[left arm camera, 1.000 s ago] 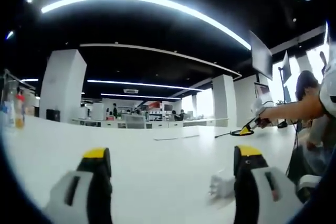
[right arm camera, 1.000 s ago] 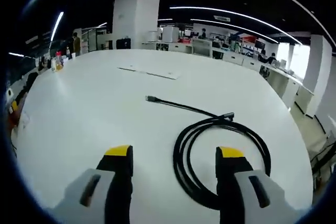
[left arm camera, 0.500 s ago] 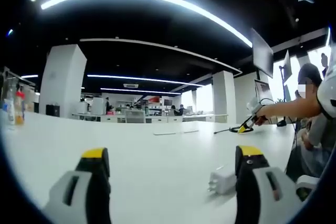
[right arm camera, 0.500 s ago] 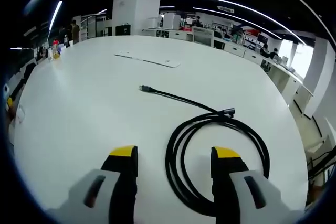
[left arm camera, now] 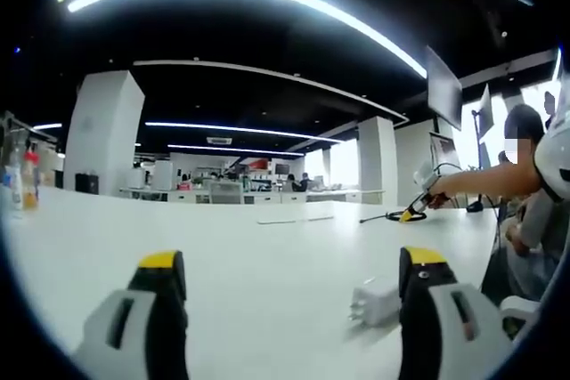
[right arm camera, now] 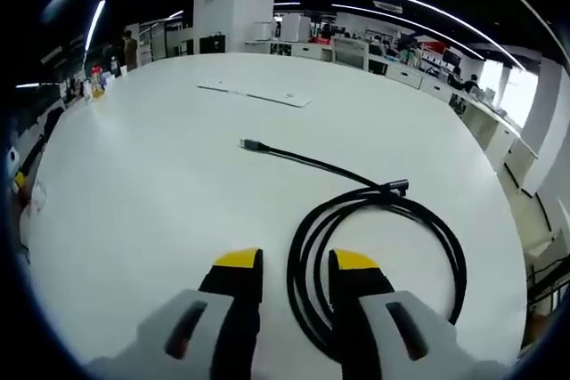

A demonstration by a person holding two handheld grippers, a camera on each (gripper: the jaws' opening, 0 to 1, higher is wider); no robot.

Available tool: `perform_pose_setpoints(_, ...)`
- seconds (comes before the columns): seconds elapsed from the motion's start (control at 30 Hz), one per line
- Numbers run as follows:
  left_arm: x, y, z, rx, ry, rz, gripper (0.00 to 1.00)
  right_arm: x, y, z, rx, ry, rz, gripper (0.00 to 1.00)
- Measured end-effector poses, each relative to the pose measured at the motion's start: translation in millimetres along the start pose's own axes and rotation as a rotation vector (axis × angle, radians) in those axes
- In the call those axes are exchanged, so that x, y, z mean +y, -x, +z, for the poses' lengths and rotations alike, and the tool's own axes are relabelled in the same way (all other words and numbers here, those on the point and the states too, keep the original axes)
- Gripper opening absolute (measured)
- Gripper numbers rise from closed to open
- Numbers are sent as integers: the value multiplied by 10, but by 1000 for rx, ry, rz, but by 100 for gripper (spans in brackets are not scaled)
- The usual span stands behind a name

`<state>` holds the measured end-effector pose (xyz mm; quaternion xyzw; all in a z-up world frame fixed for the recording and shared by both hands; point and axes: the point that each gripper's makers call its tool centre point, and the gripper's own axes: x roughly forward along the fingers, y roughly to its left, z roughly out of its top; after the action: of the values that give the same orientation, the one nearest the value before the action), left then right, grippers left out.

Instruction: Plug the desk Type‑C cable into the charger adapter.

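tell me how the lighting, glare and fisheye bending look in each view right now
Left gripper view: ceiling light strips bow into arcs, bright windows blow out on the right, the white adapter beside the left tongs looks soft. Right gripper view: even light, the black cable sharp against the white table, whose edge curves; right tongs nearly closed.

**Left jaws spread low, right jaws nearly together**

The left gripper (left arm camera: pixel 289 282) sits low, close over the white table (left arm camera: pixel 267 255), its two yellow-tipped jaws spread wide and level with nothing between them. The right gripper (right arm camera: pixel 294 264) points down toward the table from above, its yellow-tipped jaws drawn close together with a narrow gap left between them. In the left gripper view the right gripper shows far off near the table's right edge, held out by the person's outstretched arm (left arm camera: pixel 485 186).
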<state>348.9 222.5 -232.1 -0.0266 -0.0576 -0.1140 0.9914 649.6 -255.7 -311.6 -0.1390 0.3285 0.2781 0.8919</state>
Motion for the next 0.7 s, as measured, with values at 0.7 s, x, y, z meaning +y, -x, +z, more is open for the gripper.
perform_pose_setpoints(0.7, -29, -18, -33, 18, 14, -10, 100, -4, 11, -13, 24, 25, -7, 8)
